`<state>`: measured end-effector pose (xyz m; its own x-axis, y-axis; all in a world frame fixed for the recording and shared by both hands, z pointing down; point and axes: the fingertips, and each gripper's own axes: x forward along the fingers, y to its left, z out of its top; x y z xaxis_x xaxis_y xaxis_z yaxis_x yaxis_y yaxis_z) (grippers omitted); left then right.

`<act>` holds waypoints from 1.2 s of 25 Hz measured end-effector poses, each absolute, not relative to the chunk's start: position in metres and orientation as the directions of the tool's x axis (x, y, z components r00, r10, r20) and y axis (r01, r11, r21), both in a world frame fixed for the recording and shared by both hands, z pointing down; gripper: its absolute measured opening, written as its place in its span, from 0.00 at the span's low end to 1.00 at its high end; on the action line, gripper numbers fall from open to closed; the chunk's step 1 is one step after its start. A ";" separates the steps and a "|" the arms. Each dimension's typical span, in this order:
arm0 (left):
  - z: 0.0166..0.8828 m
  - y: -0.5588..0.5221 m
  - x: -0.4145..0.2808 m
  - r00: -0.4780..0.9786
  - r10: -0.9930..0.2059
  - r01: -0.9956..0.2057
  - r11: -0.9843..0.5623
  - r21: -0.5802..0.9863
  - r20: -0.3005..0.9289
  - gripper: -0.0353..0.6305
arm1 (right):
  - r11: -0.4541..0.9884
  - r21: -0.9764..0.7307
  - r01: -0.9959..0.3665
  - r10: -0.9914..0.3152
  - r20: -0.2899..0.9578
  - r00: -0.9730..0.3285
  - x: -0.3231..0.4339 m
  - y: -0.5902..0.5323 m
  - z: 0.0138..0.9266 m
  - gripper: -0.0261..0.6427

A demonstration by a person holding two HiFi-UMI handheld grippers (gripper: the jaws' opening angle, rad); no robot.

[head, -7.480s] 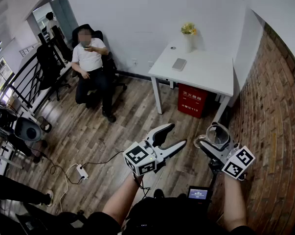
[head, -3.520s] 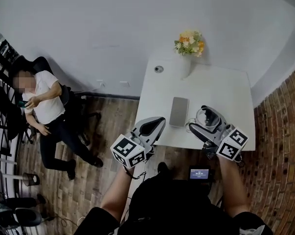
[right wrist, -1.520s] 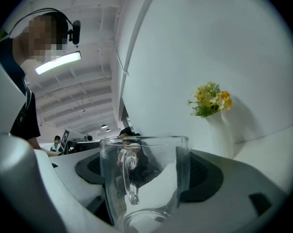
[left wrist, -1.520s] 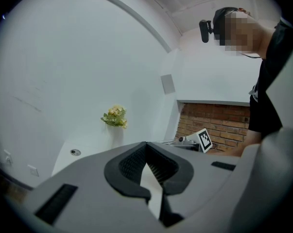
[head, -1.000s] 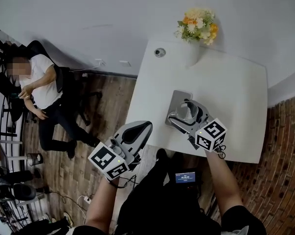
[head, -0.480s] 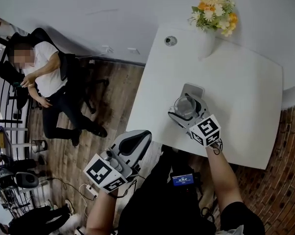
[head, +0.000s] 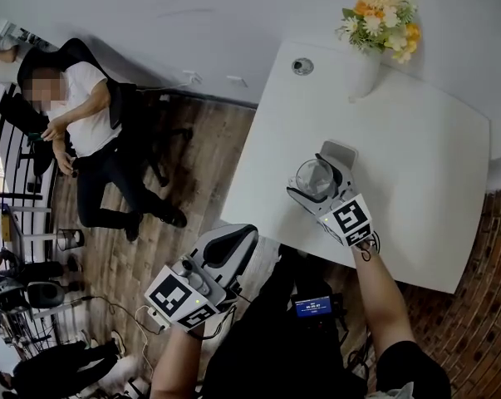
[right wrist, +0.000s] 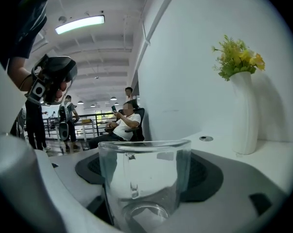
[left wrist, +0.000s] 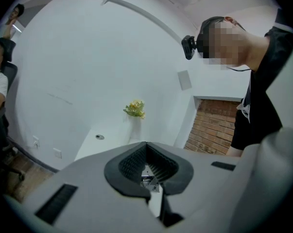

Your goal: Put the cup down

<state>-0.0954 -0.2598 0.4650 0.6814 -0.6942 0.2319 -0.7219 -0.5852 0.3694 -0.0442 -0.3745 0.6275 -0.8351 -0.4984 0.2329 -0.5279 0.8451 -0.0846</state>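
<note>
A clear glass cup [head: 315, 175] stands upright between the jaws of my right gripper [head: 318, 181], which is shut on it. It is held over the left part of the white table [head: 416, 189], just in front of a flat grey device [head: 340, 152]. Whether its base touches the table I cannot tell. In the right gripper view the cup [right wrist: 144, 178] fills the space between the dark pads. My left gripper [head: 231, 241] is shut and empty, off the table's near-left edge over the wooden floor. Its jaws [left wrist: 147, 153] meet tip to tip.
A white vase of flowers [head: 375, 32] stands at the table's far side, with a round cable hole [head: 302, 66] to its left. A person sits in a chair [head: 80, 123] at the left. A brick wall [head: 483, 322] lies at the right.
My right gripper with the cup has come from above the floor to over the table beside the grey device. In the last second it barely shifts. The left gripper has sunk toward the lower left.
</note>
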 end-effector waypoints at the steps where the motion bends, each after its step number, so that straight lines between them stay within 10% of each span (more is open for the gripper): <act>1: 0.465 -0.260 -0.095 0.682 -0.693 -0.721 -0.587 0.369 0.232 0.07 | 0.847 -0.074 -0.527 -0.499 0.231 -0.835 -0.044 -0.374 0.627 0.68; 30: 0.462 -0.263 -0.078 0.713 -0.672 -0.689 -0.618 0.378 0.200 0.06 | 0.814 -0.102 -0.571 -0.537 0.242 -0.808 0.000 -0.347 0.631 0.81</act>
<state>-0.0775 -0.2634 0.4619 0.7128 -0.6723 0.1996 -0.6890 -0.6183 0.3781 -0.0003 -0.3466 0.6311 -0.8082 -0.5368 0.2421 -0.5714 0.8144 -0.1017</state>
